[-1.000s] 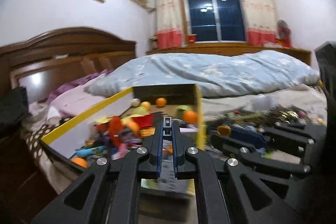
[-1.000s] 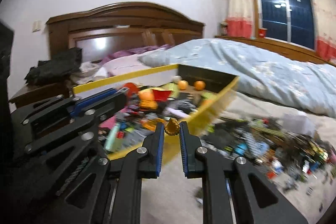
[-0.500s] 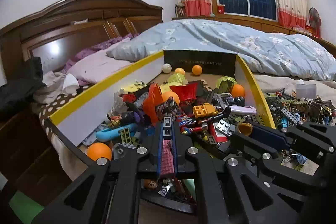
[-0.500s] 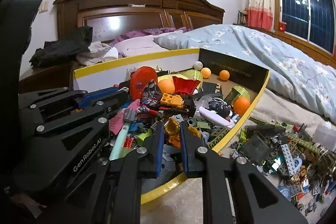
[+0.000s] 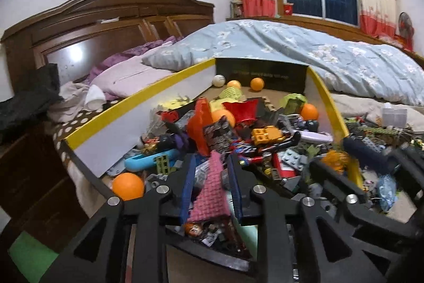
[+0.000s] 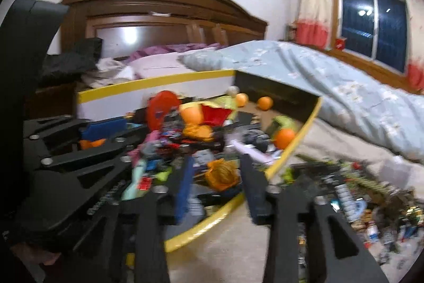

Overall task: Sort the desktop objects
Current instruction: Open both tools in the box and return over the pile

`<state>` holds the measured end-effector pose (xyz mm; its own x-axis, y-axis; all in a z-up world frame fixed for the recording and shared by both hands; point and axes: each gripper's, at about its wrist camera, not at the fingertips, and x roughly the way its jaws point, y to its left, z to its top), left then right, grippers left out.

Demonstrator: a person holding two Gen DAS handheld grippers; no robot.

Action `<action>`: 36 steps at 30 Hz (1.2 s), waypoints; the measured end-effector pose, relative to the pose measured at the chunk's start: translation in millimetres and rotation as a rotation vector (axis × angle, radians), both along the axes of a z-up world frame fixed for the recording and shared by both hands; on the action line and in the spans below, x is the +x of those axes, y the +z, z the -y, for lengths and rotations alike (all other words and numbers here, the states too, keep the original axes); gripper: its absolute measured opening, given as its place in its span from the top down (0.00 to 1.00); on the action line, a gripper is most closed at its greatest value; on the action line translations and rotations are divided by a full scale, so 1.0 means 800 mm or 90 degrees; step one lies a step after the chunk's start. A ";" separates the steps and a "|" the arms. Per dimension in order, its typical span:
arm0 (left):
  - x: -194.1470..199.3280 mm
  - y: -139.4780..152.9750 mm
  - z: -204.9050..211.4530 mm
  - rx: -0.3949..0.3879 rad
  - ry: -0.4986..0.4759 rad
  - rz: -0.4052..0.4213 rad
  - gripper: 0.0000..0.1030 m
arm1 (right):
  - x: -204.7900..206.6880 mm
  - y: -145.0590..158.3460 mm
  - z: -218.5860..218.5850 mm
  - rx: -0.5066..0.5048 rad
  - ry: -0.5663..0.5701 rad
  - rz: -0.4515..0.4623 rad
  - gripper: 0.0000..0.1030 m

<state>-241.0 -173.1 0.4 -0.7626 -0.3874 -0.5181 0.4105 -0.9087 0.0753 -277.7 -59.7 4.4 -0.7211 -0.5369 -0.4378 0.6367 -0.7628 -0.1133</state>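
Lettering on box wall (image 5: 261, 74) unreadable

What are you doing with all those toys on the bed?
A person is sorting toys with two hand-held tongs, over a yellow-rimmed box already full of bricks and orange balls. The left tongs are opening around a pink studded plate. The right tongs are opening too, with an orange toy piece between them. More loose pieces lie beside the box.
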 end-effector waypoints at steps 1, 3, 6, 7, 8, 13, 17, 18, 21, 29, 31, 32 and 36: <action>0.002 0.001 0.000 -0.005 0.007 -0.003 0.72 | -0.001 0.002 -0.001 0.004 -0.001 -0.007 0.51; 0.008 0.004 -0.001 -0.010 0.014 -0.022 0.67 | -0.001 0.007 -0.005 0.008 -0.004 -0.018 0.44; 0.021 0.018 -0.004 -0.008 0.021 -0.073 0.53 | 0.002 0.020 -0.026 -0.025 -0.015 -0.021 0.27; 0.025 0.024 -0.005 -0.006 0.021 -0.087 0.50 | 0.005 0.026 -0.038 -0.042 -0.019 -0.021 0.24; 0.029 0.029 -0.008 -0.001 0.019 -0.101 0.46 | 0.010 0.031 -0.055 -0.058 -0.029 -0.025 0.24; 0.059 0.048 -0.053 0.033 -0.074 -0.139 0.44 | 0.038 0.041 -0.164 -0.075 -0.099 -0.062 0.22; 0.086 0.029 -0.134 -0.002 -0.229 -0.136 0.44 | 0.055 0.015 -0.272 0.010 -0.239 -0.103 0.21; 0.090 0.019 -0.150 -0.016 -0.251 -0.131 0.45 | 0.057 0.001 -0.304 0.022 -0.269 -0.091 0.21; 0.093 -0.021 -0.201 -0.075 -0.328 -0.087 0.48 | 0.051 -0.043 -0.380 0.030 -0.350 -0.003 0.21; 0.013 -0.083 -0.216 -0.038 -0.328 0.070 0.48 | 0.025 -0.082 -0.409 0.103 -0.379 0.118 0.22; 0.000 -0.088 -0.219 -0.040 -0.328 0.079 0.49 | 0.012 -0.084 -0.405 0.110 -0.376 0.135 0.23; -0.002 -0.091 -0.223 -0.049 -0.329 0.078 0.51 | 0.007 -0.083 -0.404 0.109 -0.375 0.141 0.23; -0.012 -0.098 -0.228 -0.057 -0.329 0.090 0.69 | -0.009 -0.085 -0.406 0.087 -0.364 0.171 0.25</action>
